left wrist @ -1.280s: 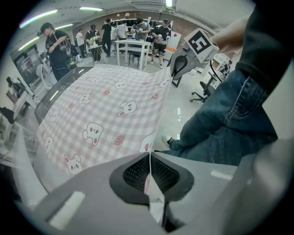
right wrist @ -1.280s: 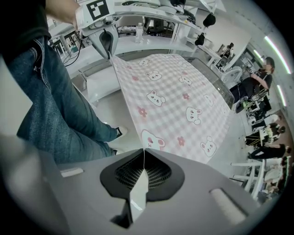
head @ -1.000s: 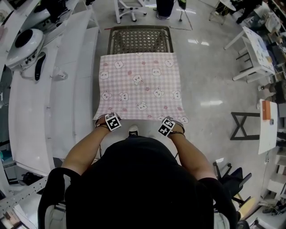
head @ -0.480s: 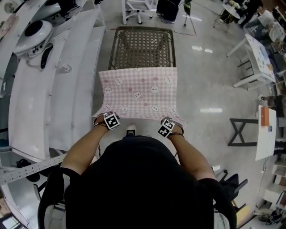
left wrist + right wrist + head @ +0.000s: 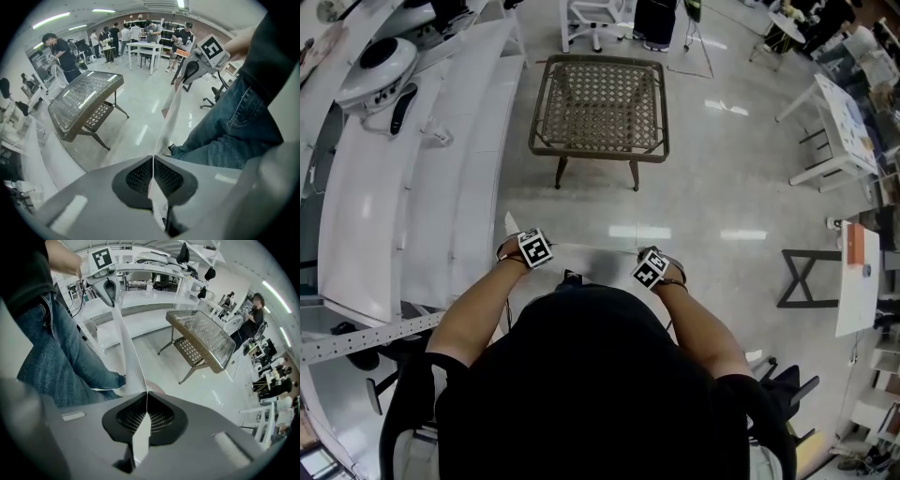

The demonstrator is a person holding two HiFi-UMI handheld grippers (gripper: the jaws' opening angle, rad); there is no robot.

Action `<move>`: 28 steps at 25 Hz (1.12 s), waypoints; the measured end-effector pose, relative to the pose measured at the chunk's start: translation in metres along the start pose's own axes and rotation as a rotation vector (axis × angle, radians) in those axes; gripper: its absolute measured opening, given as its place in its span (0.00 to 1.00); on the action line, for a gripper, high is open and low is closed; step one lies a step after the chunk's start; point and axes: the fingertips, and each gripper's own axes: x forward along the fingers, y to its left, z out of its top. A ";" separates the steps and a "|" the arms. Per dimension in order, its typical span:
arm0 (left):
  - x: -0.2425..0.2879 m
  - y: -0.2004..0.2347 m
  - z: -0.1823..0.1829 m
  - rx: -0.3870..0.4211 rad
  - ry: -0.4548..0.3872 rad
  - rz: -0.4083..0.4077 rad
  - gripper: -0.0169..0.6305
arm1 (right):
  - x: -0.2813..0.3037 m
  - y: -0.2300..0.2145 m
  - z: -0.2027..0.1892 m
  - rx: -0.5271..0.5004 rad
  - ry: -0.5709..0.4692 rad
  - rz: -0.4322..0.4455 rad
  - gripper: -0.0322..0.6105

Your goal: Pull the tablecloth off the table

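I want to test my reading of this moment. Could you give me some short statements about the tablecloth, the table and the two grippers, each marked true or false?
1. The left gripper is shut on the tablecloth. True.
2. The tablecloth lies spread over the wicker table. False: the table top is bare, and the cloth is held up near the person, away from the table.
3. The right gripper is open and empty. False: its jaws are closed on an edge of the tablecloth.
4. The tablecloth runs from one gripper to the other. True.
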 end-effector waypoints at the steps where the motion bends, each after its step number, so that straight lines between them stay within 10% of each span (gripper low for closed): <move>1: 0.001 -0.003 0.001 0.004 -0.003 -0.002 0.03 | 0.000 0.005 -0.004 -0.001 0.002 0.007 0.10; 12: -0.001 -0.031 0.007 0.000 -0.035 0.005 0.03 | -0.018 0.022 -0.027 0.053 -0.051 -0.006 0.10; 28: -0.096 0.008 0.086 -0.027 -0.248 0.197 0.03 | -0.116 -0.067 0.004 0.156 -0.277 -0.215 0.10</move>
